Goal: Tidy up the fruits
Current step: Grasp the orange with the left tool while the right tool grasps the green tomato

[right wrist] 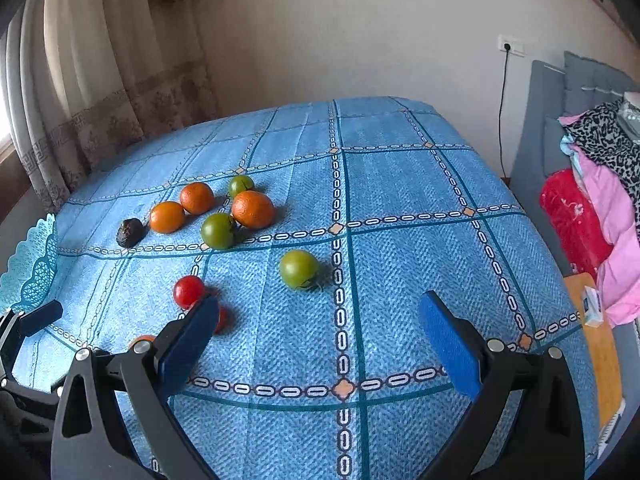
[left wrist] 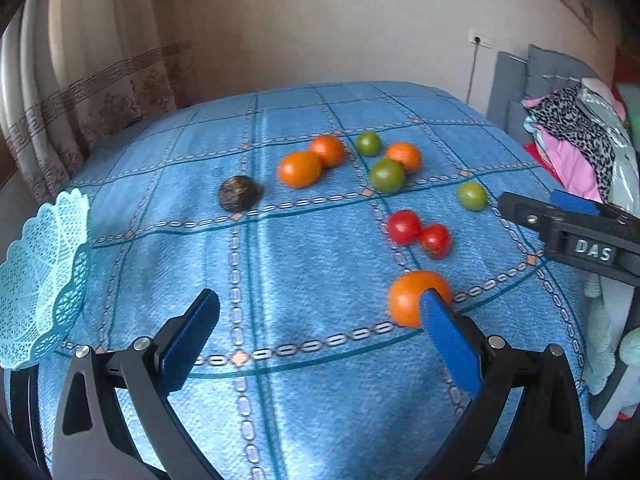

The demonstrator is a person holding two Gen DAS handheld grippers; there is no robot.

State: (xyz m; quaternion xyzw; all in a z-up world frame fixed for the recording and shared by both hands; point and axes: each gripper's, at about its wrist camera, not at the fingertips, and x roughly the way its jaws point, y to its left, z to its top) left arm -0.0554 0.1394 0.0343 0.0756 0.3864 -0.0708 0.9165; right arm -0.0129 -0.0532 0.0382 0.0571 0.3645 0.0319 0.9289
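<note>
Both claws hang wide and empty over the table [right wrist: 400, 200], likely choosing a first pick. The left claw [left wrist: 320, 320] has the near orange [left wrist: 404, 300] at its 2 o'clock; the right claw [right wrist: 318, 320] has a green tomato [right wrist: 298, 269] at 12. Smooth round fruit lies scattered on woven blue cloth; a lacy plastic basket [left wrist: 40, 280] waits at 9 o'clock.

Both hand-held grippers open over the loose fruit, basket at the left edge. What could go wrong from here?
1. The orange nearest the left hand-held gripper sits right against one finger; a nudge could roll it along the tablecloth.
2. The two red tomatoes touch each other, so gripping one may push the other away.
3. The basket hangs at the table's far left edge, so carrying the green tomato near the right hand-held gripper means a long haul.
</note>
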